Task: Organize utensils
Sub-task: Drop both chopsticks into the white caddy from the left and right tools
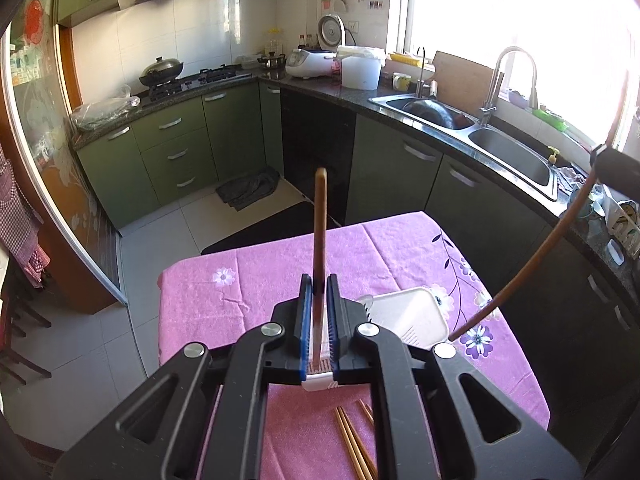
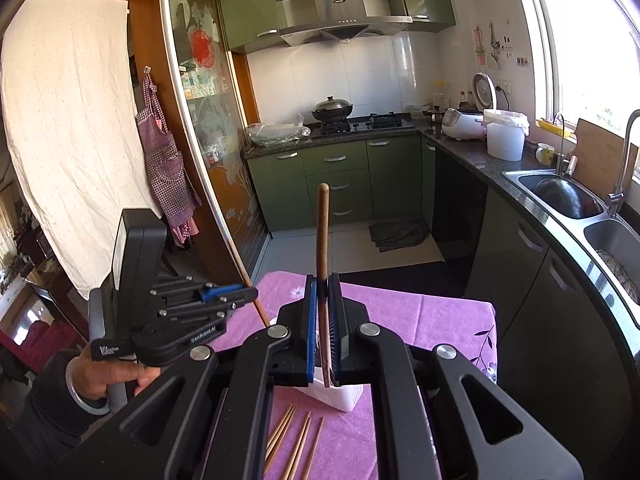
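My left gripper [image 1: 319,286] is shut on a brown wooden chopstick [image 1: 320,224] that points up and forward above the pink tablecloth [image 1: 260,280]. My right gripper [image 2: 323,286] is shut on another brown chopstick [image 2: 322,232], also upright. The right gripper's chopstick shows as a long curved stick [image 1: 560,224] at the right of the left wrist view. The left gripper [image 2: 256,293] shows at the left of the right wrist view with its chopstick [image 2: 240,264]. A white perforated holder [image 2: 340,394] stands under the right gripper and also shows in the left wrist view [image 1: 412,312]. Several loose chopsticks [image 2: 296,444] lie on the cloth.
The table stands in a kitchen with green cabinets [image 1: 172,152], a stove with a wok [image 1: 162,70], a double sink [image 1: 480,136] and a dark counter with a rice cooker [image 1: 310,62]. A person's hand [image 2: 104,380] holds the left gripper.
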The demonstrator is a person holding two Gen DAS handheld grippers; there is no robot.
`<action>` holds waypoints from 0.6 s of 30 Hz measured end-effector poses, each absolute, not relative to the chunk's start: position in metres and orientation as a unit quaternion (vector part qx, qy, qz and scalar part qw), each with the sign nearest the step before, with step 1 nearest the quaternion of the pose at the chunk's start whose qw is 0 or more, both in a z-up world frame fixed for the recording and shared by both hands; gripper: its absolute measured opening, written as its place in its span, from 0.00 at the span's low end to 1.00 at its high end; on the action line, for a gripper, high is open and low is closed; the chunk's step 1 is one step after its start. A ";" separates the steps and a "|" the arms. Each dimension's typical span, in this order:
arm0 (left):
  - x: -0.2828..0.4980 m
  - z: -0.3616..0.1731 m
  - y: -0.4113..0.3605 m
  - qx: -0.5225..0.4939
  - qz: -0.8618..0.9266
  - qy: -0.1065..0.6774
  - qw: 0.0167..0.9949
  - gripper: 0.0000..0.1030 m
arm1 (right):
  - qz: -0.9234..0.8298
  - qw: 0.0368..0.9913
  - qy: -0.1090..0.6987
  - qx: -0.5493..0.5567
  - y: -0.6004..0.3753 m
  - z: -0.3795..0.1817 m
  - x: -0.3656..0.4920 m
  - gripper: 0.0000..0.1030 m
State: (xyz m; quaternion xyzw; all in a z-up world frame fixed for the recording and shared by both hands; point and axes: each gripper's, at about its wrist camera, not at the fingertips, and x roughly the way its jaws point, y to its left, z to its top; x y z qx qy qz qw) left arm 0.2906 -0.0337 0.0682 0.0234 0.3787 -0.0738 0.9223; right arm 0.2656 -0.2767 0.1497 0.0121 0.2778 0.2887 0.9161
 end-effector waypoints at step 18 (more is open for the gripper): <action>0.225 0.072 -0.026 0.030 -0.105 0.382 0.918 0.27 | 0.278 0.900 0.336 -0.004 -0.242 0.090 0.312 0.07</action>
